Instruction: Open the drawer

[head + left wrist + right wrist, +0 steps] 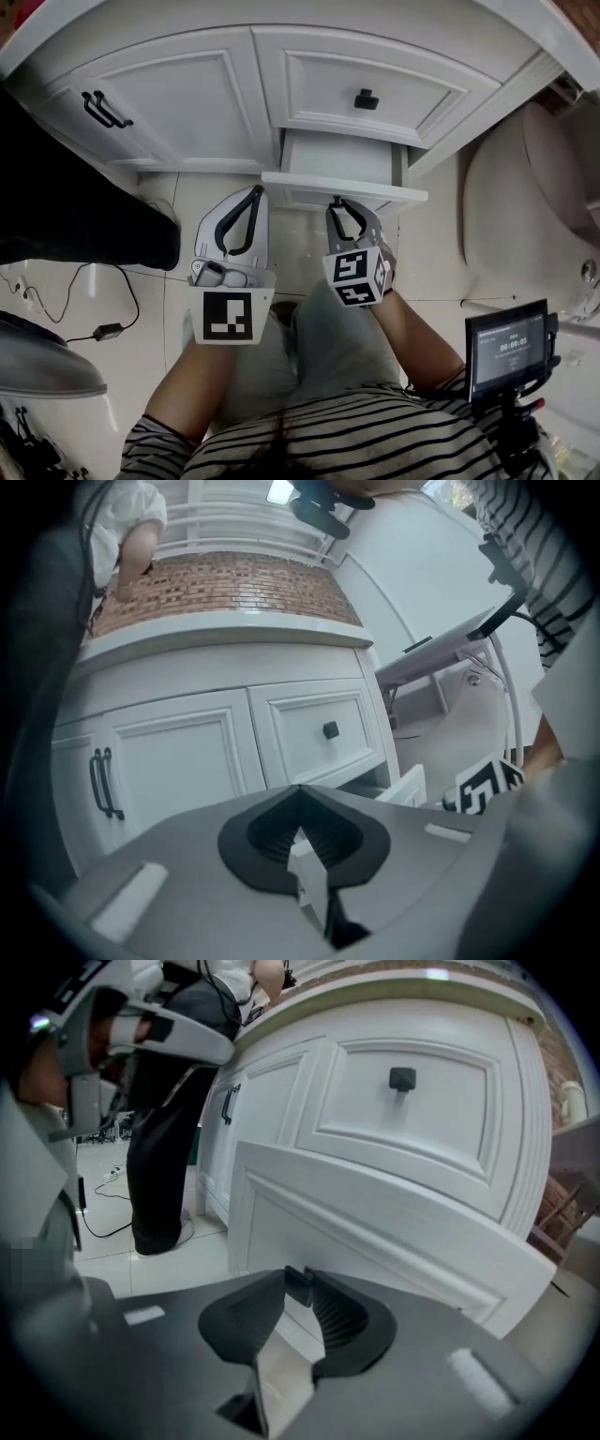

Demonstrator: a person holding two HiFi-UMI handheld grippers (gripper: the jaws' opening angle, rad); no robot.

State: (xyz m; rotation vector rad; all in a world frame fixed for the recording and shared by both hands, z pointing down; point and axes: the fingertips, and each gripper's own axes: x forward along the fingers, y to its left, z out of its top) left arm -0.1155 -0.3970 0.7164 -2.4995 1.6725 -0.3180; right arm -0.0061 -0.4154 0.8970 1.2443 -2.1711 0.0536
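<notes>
A white vanity has an upper drawer with a black square knob (pixel 366 98) (pixel 401 1078). Below it, the lower drawer (pixel 375 192) (pixel 375 1213) stands pulled partly out. My right gripper (pixel 336 201) (pixel 297 1279) has its tips at the middle of that drawer's front edge. The jaws are nearly together with a slim gap. A small dark block sits at the tips, and I cannot tell whether it is the drawer's knob. My left gripper (pixel 253 192) (pixel 300 789) is shut and empty. It hovers left of the open drawer, clear of the cabinet.
A cabinet door with two black bar handles (pixel 103 110) (pixel 103 782) is left of the drawers. A white toilet (pixel 525 216) stands close on the right. A person's dark trouser leg (pixel 84 216) and a floor cable (pixel 103 330) are at the left. A small screen (pixel 506 347) is at the lower right.
</notes>
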